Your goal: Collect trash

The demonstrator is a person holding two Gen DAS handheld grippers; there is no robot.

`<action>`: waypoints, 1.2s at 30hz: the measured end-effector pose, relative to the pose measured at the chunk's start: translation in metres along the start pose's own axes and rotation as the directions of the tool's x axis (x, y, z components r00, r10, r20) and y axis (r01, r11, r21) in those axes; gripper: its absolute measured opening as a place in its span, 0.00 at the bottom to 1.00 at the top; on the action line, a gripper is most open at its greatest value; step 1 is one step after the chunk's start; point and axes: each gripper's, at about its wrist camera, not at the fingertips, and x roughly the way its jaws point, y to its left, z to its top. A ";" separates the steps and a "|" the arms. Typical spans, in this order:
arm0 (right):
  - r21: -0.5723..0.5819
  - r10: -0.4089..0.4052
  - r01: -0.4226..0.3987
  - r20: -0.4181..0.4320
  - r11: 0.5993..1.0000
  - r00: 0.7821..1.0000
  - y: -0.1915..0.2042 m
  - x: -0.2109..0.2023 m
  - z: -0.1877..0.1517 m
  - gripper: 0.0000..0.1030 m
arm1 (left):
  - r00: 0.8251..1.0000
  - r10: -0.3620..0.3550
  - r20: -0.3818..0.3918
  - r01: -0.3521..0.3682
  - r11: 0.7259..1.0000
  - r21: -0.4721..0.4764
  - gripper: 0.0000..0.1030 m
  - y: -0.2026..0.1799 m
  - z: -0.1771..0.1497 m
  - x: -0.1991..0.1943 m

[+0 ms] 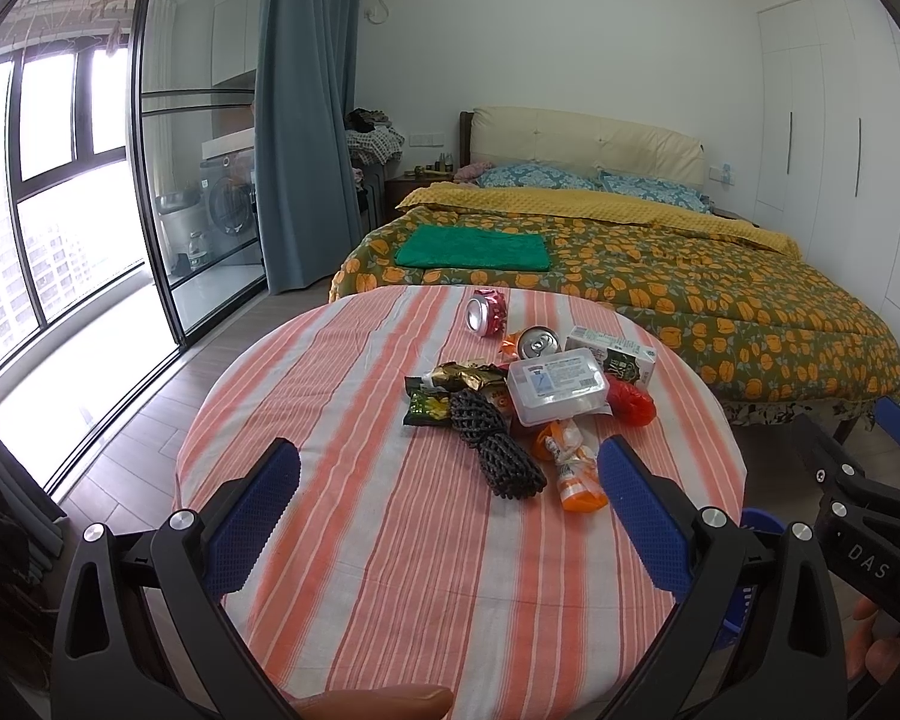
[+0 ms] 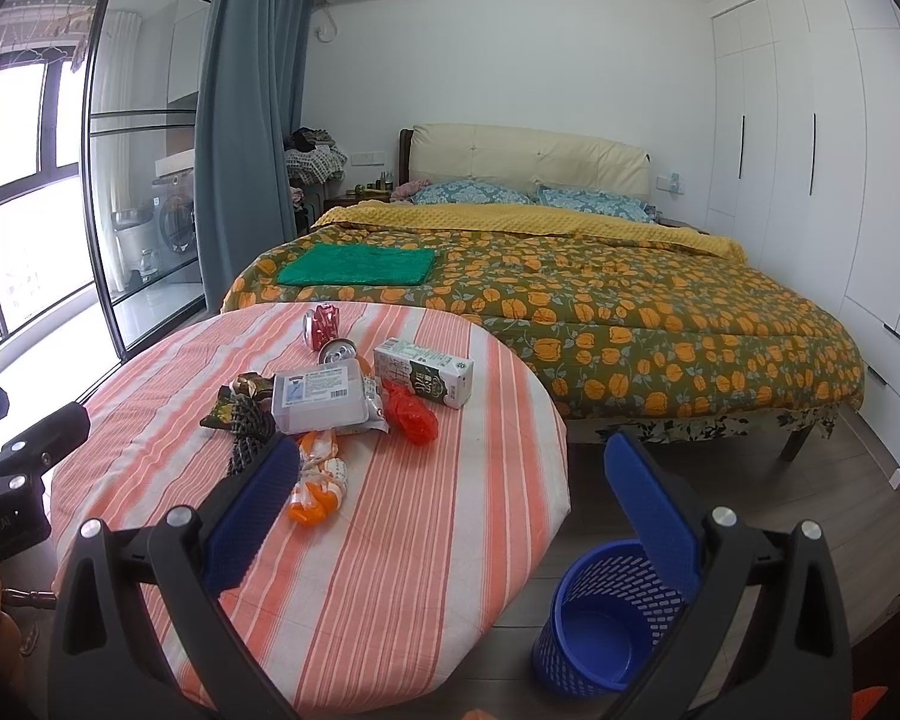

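Note:
A pile of trash lies on the round striped table [image 1: 390, 540] [image 2: 450, 510]: a crushed red can [image 1: 486, 312] [image 2: 323, 324], a silver can [image 1: 537, 342] [image 2: 337, 351], a milk carton [image 1: 615, 354] [image 2: 426, 375], a clear plastic box [image 1: 557, 384] [image 2: 321, 396], a red bag [image 1: 630, 402] [image 2: 411, 411], black foam netting [image 1: 492, 444] [image 2: 247, 426], snack wrappers [image 1: 444, 390] and an orange wrapper [image 1: 573, 474] [image 2: 318, 480]. My left gripper [image 1: 450, 471] hangs open before the pile, holding nothing. My right gripper [image 2: 453, 468] is open over the table's right edge. A blue mesh bin [image 2: 609, 618] stands empty on the floor.
A bed [image 1: 660, 282] [image 2: 570, 300] with a flowered quilt and a green towel [image 1: 474, 247] stands behind the table. Glass sliding doors and a grey curtain [image 1: 303, 120] are at left, white wardrobes [image 2: 810, 150] at right. Wood floor runs between table and bed.

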 end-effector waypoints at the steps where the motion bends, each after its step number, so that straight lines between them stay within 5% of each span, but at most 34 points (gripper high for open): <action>1: 0.000 -0.001 0.001 0.000 1.000 1.000 0.000 0.000 -0.001 0.96 | 1.000 0.001 0.000 -0.001 1.000 0.000 0.96 0.000 0.000 0.000; 36: 0.000 -0.003 0.003 0.000 1.000 1.000 -0.001 0.000 -0.001 0.96 | 1.000 0.002 -0.002 -0.002 1.000 0.000 0.96 -0.005 -0.008 0.004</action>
